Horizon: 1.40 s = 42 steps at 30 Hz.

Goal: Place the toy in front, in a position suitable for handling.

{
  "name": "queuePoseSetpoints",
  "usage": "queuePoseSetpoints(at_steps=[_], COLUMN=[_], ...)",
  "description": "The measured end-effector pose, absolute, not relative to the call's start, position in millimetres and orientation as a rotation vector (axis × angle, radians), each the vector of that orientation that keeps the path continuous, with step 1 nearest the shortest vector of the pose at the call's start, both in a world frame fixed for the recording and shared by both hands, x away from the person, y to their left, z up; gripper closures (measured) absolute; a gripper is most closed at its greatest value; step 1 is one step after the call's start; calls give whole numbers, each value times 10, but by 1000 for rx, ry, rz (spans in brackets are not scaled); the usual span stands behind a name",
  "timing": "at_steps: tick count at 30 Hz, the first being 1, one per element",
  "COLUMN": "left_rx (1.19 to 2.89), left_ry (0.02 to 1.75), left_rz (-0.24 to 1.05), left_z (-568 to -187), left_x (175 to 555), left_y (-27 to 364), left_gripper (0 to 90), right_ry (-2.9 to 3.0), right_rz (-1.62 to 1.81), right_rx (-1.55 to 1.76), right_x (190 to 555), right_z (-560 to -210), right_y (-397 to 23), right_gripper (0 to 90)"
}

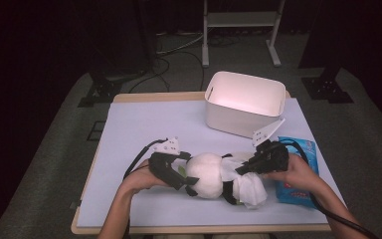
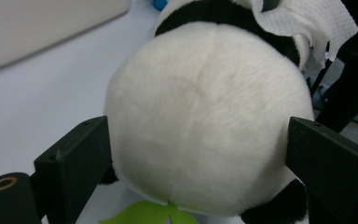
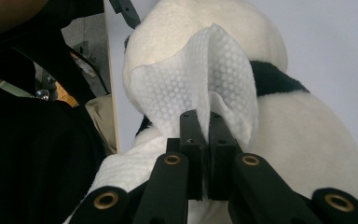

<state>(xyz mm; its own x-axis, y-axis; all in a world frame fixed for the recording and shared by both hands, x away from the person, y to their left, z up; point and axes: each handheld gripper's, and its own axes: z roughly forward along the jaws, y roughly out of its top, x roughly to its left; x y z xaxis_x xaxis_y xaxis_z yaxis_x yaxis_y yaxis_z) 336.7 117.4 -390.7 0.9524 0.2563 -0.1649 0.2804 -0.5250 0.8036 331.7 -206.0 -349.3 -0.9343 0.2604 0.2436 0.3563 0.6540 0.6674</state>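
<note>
On pale table [image 1: 144, 124], panda [image 1: 206, 175] lies crosswise between wide-spread left hand-held gripper [image 1: 181, 178]; right hand-held gripper [image 1: 242, 171] pinches wipe [image 1: 251, 191].

No writing is showing legibly anywhere. The flat blue plastic wipes packet [image 1: 298, 172] lying by the person's right hand is carrying red and white print on its face, but in the high view it is coming through too small and blurred to make out a single word.
</note>
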Motion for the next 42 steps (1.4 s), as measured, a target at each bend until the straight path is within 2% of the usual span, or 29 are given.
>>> queuePoseSetpoints(at_steps=[2,6,9,12,16,26,37,42], left_rx=[2161,2191,2189,2190,2185,2204,2190,2185], left_ry=[395,385,375,325,324,273,312,327], left_rz=[-71,-123,-115,-44,38,211,151,97], left_z=[-3962,-4036,-4047,-4028,-3981,-3832,-3884,-3922], left_x=[3378,3384,3381,3355,3336,3312,3335,3348], left_y=[1142,1088,1079,1091,1092,1104,1240,1231], left_gripper=[33,27,129,265,315,319,314,261], right_ry=[-2739,-2739,-2739,-2742,-2746,-2813,-2799,-2806], right_rz=[-1146,-1134,-1125,-1134,-1155,-1217,-1247,-1219], right_rx=[-512,-499,-500,-493,-494,-481,-586,-586], right_x=[3292,3273,3281,3285,3297,3417,3443,3403], right_z=[-3513,-3540,-3548,-3541,-3495,-3354,-3411,-3469], right_y=[-2060,-2046,-2037,-2034,-2020,-1802,-2084,-2123], right_gripper=[867,867,867,867,866,863,863,863])
